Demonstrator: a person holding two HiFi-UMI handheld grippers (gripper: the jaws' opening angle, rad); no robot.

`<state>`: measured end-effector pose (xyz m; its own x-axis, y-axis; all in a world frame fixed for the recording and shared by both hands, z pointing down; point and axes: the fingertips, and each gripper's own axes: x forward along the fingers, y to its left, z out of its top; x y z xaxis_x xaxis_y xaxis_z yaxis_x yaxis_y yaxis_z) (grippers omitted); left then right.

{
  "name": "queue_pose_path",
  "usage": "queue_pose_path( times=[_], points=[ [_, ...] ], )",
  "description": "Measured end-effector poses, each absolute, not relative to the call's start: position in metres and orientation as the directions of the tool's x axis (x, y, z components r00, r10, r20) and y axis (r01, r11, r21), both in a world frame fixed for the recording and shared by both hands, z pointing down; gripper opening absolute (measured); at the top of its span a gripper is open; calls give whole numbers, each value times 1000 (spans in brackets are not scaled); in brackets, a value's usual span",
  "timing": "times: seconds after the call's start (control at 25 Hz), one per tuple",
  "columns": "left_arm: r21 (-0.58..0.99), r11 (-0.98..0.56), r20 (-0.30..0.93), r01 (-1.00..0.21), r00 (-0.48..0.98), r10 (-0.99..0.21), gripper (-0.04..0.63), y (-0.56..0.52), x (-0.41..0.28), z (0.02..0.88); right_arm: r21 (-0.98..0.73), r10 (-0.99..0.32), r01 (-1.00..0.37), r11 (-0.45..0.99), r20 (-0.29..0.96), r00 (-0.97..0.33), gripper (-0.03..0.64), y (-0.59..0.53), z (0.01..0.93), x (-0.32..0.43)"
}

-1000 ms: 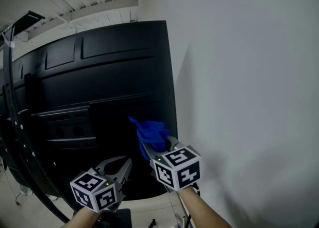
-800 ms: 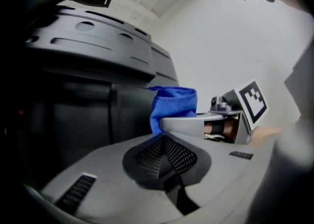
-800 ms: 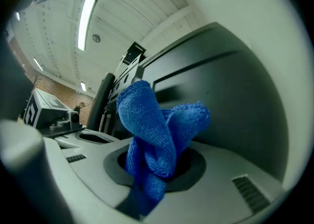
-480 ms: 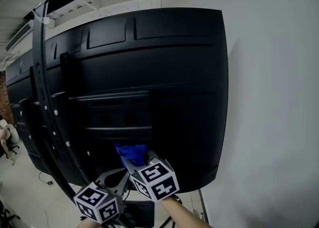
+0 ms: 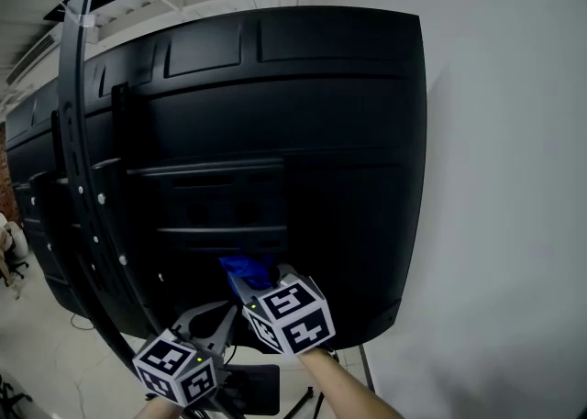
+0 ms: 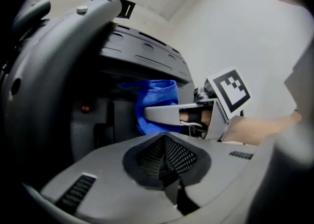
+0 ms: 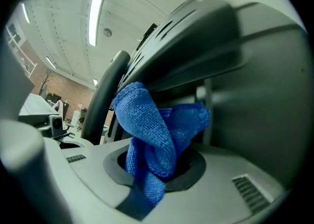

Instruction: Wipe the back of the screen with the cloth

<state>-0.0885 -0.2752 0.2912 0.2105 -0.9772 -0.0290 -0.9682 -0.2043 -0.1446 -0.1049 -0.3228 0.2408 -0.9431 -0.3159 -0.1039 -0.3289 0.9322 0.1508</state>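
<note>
My right gripper (image 5: pixel 259 285) pinches the cloth (image 5: pixel 243 268) at the screen's (image 5: pixel 312 133) six o'clock. My left gripper (image 5: pixel 211 318), at seven o'clock, gapes empty.

Pale floor (image 5: pixel 37 344) carries the dark base (image 5: pixel 252 388) under the screen (image 5: pixel 275 133).

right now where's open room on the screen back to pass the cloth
Free: the smooth stretch of the screen back between the ribbed centre panel and its right edge, plus the band under the top edge. Crowded: the left side behind the curved stand arm, and by the left gripper beside the cloth.
</note>
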Motion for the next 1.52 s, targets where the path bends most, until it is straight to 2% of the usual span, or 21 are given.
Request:
queue_pose_path(
  times=[0.52, 0.84, 1.0, 1.12, 1.28, 1.52],
  points=[
    [-118, -364, -45, -924, 372, -927, 8, -340, 33, 295, 112, -595, -610, 784, -142, -791, 77, -420, 250, 106],
    [-96, -397, -57, -913, 403, -913, 8, -353, 71, 295, 94, -679, -692, 715, -140, -721, 77, -443, 251, 173],
    [-96, -383, -64, -919, 390, -919, 8, -349, 67, 292, 107, -683, -697, 709, -143, -717, 77, -438, 250, 171],
    [-99, -349, -64, -932, 356, -932, 8, -342, 51, 295, 130, -638, -658, 742, -164, -752, 77, -414, 251, 146],
    [-98, -268, -49, -958, 274, -960, 8, -328, 13, 306, 125, -507, -529, 839, -173, -845, 77, -372, 265, 70],
    [-105, -142, 6, -984, 142, -990, 8, -284, -65, 323, 74, -349, -358, 931, -110, -930, 77, -328, 311, -50]
  ],
)
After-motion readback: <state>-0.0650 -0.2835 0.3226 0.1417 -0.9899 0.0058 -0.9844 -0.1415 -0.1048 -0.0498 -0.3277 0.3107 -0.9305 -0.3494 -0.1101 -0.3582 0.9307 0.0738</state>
